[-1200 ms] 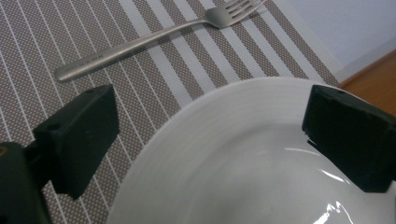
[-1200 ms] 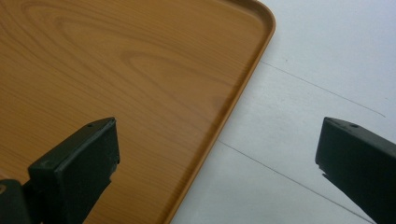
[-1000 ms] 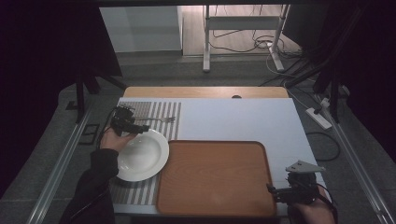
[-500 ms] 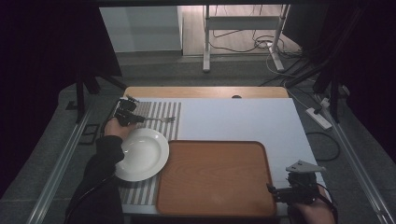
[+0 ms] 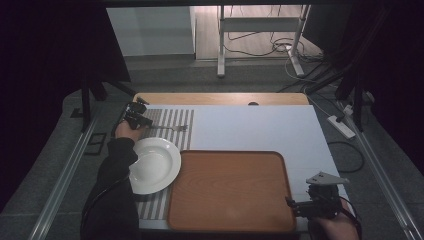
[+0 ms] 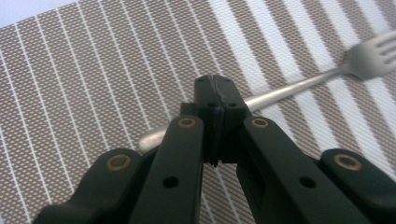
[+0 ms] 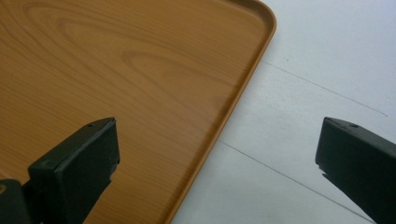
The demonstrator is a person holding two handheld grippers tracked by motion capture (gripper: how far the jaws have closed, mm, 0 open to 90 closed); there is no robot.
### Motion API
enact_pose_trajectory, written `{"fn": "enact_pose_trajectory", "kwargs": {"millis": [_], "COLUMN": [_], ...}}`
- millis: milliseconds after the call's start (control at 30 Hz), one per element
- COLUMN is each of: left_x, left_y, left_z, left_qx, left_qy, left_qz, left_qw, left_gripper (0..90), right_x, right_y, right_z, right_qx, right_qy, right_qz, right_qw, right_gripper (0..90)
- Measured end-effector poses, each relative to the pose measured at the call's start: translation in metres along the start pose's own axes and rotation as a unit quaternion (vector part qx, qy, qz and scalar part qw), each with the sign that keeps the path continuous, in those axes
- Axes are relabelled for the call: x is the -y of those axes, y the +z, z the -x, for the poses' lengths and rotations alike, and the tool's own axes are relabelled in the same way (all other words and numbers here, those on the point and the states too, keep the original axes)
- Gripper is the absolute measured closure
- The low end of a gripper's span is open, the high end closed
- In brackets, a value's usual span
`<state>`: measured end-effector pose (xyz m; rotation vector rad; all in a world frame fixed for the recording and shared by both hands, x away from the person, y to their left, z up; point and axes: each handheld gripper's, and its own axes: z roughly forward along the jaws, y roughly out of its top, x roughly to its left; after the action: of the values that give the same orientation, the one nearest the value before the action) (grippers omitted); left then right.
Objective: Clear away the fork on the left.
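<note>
Left gripper [image 5: 136, 116] is down at the far left of the table, over the striped placemat [image 5: 170, 120], with the fork [image 5: 172, 128] lying just beside it and the white plate [image 5: 155, 165] nearer the person. Right gripper [image 5: 312, 206] waits at the near right corner of the wooden tray [image 5: 230, 190]. Beyond the white table [image 5: 260, 127] it's a dim room: grey floor, cables, a power strip, metal stand legs.

Over to the left gripper view: the jaws of the left gripper [image 6: 218, 91] are pressed together on the fork's [image 6: 289, 86] handle, low on the handle and well away from the tines. I'd judge that's the risk: a thin, slick handle pinched off balance could swing tines-down or slide out on the lift, and clip the plate on the way across.

Right gripper view now: its jaws stand wide apart, nothing between them, straddling the tray's rim [image 7: 243, 84] and bare table [image 7: 317, 56].
</note>
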<state>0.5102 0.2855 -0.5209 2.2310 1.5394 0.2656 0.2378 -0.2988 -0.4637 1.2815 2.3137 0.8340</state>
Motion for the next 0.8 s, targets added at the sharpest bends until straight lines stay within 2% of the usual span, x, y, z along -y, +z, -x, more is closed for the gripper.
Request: {"fn": "enact_pose_trajectory", "kwargs": {"millis": [133,200,333,467,533,767,800], "left_x": [0.0,0.001,0.005,0.01,0.014,0.028,0.029], "left_y": [0.003,0.006,0.004,-0.001,-0.003,-0.01,-0.011], "left_z": [-0.006,-0.009,-0.012,-0.008,-0.006,0.005,0.006], "left_qx": [0.001,-0.005,0.009,0.016,0.028,0.057,0.056], "left_qy": [-0.007,-0.007,-0.016,-0.002,0.003,0.035,0.039], "left_qz": [0.001,-0.01,-0.008,-0.025,-0.031,-0.042,-0.043], "left_qw": [1.0,0.9999,0.9998,0.9996,0.9991,0.9969,0.9967], "left_gripper": [89.1,89.1,89.2,89.2,89.2,89.1,89.1], "right_x": [0.0,0.0,0.0,0.0,0.0,0.0,0.0], "right_y": [0.0,0.0,0.0,0.0,0.0,0.001,0.001], "right_z": [0.0,0.0,0.0,0.0,-0.001,-0.001,-0.001], "right_qx": [-0.001,-0.001,-0.001,-0.001,0.0,0.001,0.0], "right_qy": [-0.002,-0.002,-0.002,-0.003,-0.003,-0.006,-0.006], "right_qz": [0.0,0.0,0.0,0.0,-0.001,-0.003,-0.002], "right_qw": [1.0,1.0,1.0,1.0,1.0,1.0,1.0], "right_gripper": [0.2,0.2,0.2,0.2,0.2,0.2,0.2]}}
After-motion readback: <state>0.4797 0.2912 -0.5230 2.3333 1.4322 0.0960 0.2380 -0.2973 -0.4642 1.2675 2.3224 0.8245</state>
